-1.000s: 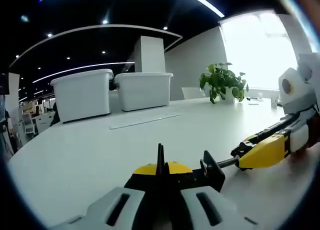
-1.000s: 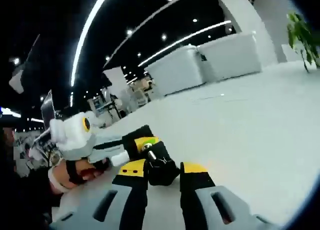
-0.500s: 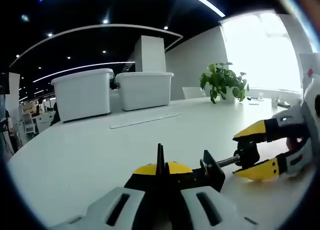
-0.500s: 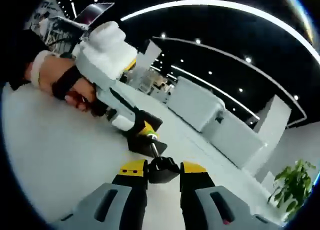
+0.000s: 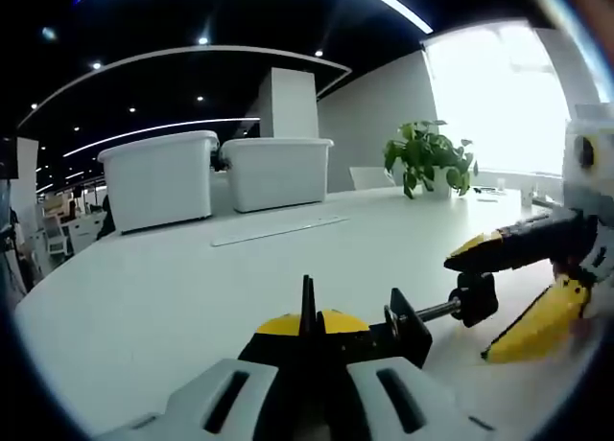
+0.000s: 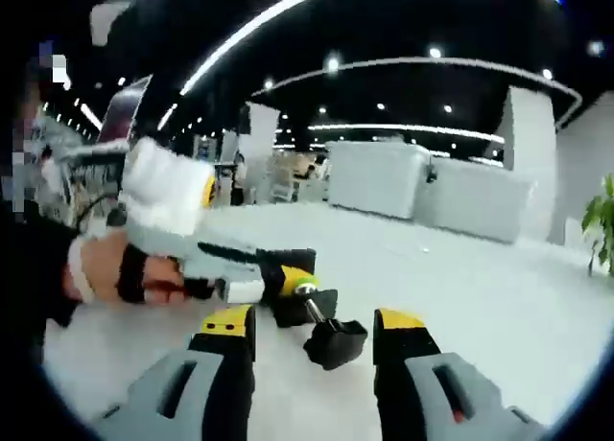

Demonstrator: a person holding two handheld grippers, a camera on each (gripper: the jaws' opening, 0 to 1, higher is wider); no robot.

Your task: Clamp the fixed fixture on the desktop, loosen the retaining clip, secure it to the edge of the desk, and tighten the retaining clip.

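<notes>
White desk surface (image 5: 173,278) stretches back to two white storage bins (image 5: 158,180), a long flat ruler-like strip (image 5: 276,231) lying before them, and a potted plant (image 5: 426,156) by a bright window; overhead, dark ceiling with light strips and spot lamps. No writing or brand can be read on anything.

Seen from the left gripper view, the left gripper (image 5: 309,340) has its yellow-tipped jaws closed tight on the black body of the fixture (image 5: 398,328), which sits on the desk just ahead of them. A screw rod runs from the fixture out to a black knob (image 5: 476,298). Around that knob the right gripper (image 5: 518,292) stands with its jaws spread wide, one above and one below, neither clearly touching it.

From the right gripper view, the knob (image 6: 335,342) lies between the parted jaws, apart from both. Beyond it, a hand (image 6: 110,273) holds the left gripper (image 6: 288,283) clamped on the fixture.
</notes>
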